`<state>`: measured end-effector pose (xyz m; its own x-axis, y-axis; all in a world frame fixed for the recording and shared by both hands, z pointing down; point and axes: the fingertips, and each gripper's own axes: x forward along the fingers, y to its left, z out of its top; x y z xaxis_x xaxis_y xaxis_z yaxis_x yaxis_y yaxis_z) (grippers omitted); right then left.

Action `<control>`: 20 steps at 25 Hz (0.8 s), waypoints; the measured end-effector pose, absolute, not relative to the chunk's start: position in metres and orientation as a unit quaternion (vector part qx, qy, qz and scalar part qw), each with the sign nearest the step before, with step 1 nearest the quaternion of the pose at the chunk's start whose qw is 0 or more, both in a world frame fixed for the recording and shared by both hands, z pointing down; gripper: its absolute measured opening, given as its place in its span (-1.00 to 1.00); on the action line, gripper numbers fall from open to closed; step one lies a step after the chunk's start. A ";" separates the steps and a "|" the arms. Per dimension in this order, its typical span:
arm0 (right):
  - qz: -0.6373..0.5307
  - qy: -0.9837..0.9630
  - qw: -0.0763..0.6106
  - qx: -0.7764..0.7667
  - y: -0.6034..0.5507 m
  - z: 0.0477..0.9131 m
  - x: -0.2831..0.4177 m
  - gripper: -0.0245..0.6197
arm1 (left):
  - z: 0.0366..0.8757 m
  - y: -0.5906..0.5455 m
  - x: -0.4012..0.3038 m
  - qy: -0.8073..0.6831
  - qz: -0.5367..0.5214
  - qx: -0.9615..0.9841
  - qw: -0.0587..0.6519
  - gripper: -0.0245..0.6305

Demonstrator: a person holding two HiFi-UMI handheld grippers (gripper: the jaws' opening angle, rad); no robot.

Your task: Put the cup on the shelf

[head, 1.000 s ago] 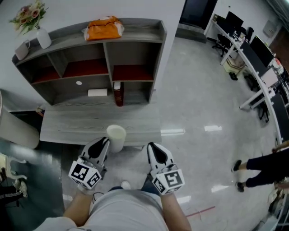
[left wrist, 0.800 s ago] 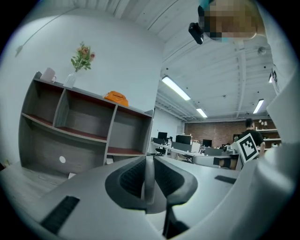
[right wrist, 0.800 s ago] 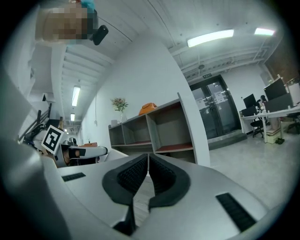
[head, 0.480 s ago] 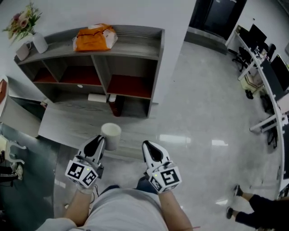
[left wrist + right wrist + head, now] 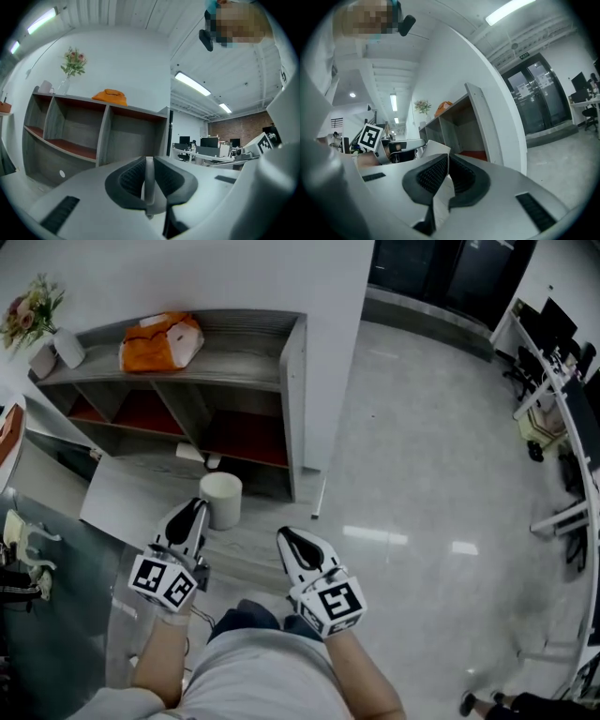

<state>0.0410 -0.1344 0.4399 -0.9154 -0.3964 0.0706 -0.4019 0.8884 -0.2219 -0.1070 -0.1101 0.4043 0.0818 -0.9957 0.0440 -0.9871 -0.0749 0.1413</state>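
Note:
A white cup (image 5: 221, 500) hangs over the low grey table in front of the shelf. My left gripper (image 5: 195, 510) is shut on the cup's wall. In the left gripper view the thin white cup wall (image 5: 149, 176) stands pinched between the dark pads of my left gripper (image 5: 149, 161). The grey shelf (image 5: 225, 338) with red-brown boards is at the upper left, also the shelf (image 5: 105, 126) ahead of those jaws. My right gripper (image 5: 287, 536) hovers beside the left one, shut and holding nothing; the right gripper (image 5: 447, 159) points past the shelf's end panel (image 5: 480, 122).
An orange bag (image 5: 161, 340) lies on the shelf top, with a flower vase (image 5: 66, 345) and a mug (image 5: 41, 361) at its left end. A white roll (image 5: 190, 452) lies in a lower compartment. The grey table (image 5: 131, 493) stands before the shelf. Office desks (image 5: 562, 381) line the right.
The shelf has slid left and nearer in the head view as the person shifted. Both grippers and the held cup drifted slightly left, the cup now close to the lower right compartment.

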 end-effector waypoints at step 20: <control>0.120 -0.932 0.017 0.341 -0.195 0.444 0.021 -0.85 | 0.405 -0.276 -0.126 -0.576 -0.049 0.814 0.063 -0.75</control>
<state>0.0211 -0.1951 0.4442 -0.7663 -0.6323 0.1144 -0.6406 0.7380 -0.2123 -0.1255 -0.2759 0.4048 0.3328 -0.9430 -0.0066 -0.9307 -0.3295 0.1589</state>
